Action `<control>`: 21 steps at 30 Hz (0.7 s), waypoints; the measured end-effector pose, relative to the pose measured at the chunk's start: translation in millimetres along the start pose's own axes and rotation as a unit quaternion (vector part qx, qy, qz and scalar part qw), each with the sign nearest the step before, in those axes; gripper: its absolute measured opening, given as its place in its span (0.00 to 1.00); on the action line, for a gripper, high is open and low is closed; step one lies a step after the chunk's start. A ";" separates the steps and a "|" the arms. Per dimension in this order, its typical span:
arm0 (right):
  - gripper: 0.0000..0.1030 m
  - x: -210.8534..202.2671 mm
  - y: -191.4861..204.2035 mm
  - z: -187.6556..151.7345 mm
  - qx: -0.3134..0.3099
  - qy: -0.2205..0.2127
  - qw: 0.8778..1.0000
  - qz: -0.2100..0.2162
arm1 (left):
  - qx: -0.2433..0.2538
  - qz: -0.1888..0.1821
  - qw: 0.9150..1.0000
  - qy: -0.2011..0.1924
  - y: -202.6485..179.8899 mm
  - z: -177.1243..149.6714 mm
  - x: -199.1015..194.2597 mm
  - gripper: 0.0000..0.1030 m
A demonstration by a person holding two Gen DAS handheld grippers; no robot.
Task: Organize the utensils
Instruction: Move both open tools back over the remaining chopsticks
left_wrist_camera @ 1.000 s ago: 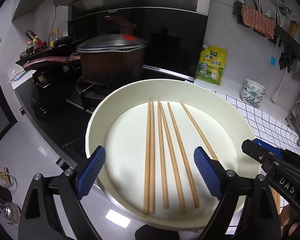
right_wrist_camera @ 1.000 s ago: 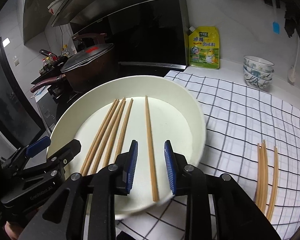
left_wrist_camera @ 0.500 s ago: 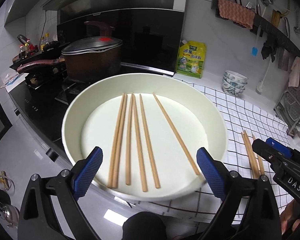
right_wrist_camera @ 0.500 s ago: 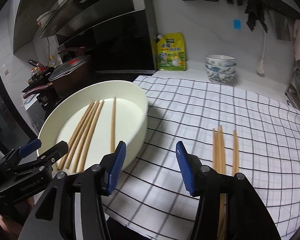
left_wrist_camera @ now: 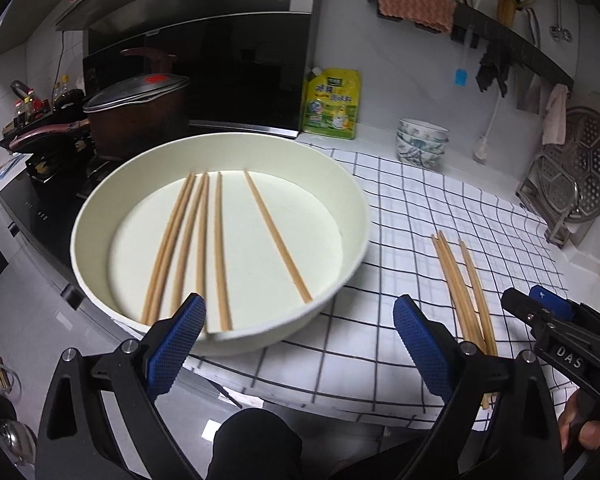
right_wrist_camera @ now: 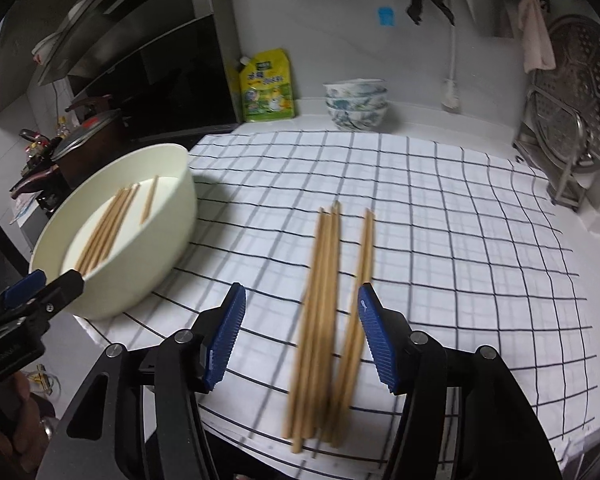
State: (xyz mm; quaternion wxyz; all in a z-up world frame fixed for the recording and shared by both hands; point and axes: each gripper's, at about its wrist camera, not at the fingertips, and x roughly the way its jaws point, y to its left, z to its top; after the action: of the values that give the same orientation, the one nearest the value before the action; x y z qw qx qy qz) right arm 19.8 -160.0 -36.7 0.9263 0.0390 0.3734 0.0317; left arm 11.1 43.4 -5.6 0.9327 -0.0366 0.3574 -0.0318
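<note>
Wooden chopsticks on the cloth (right_wrist_camera: pixel 324 292) lie in a loose bundle on the checked cloth (right_wrist_camera: pixel 460 240), their near ends fanning slightly, with one pair set a little to the right of the rest. More chopsticks in the basin (left_wrist_camera: pixel 204 248) rest on the flat bottom of the cream round basin (left_wrist_camera: pixel 356 208), four close together and one apart, angled to the right. That basin stands on the left edge of the cloth, partly over the dark stove (left_wrist_camera: pixel 40 200). Over the near ends of the bundle hangs the right gripper (right_wrist_camera: pixel 302 332); its blue jaws are opening, with the sticks seen between them but the pads touching nothing. Near the basin's front rim the left gripper (left_wrist_camera: pixel 296 344) has its jaws wide apart and empty. Farther back on the white tabletop (right_wrist_camera: pixel 420 120) stand stacked patterned bowls (right_wrist_camera: pixel 356 106) and a yellow refill pouch (right_wrist_camera: pixel 266 86); a lidded brown pot (left_wrist_camera: pixel 136 116) sits on the stove.
</note>
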 end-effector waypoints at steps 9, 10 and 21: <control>0.54 19.3 -32.7 -18.9 0.007 0.026 0.999 -0.040 | 0.010 -0.023 1.000 0.010 -28.3 -14.0 0.1 0.90; 0.54 23.2 -36.3 -20.6 0.008 0.030 0.999 -0.044 | 0.013 -0.024 1.000 0.012 -31.8 -16.2 0.7 0.90; 0.54 50.3 -47.9 -23.7 0.000 0.052 0.996 -0.068 | 0.038 -0.022 0.999 0.031 -55.5 -30.0 12.0 0.90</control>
State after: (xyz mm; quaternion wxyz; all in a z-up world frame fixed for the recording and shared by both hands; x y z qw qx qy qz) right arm 40.9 -202.1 -92.9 0.9057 0.0121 0.4227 -0.0296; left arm -1.9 -14.2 -30.8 0.9210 -0.0077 0.3836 -0.0676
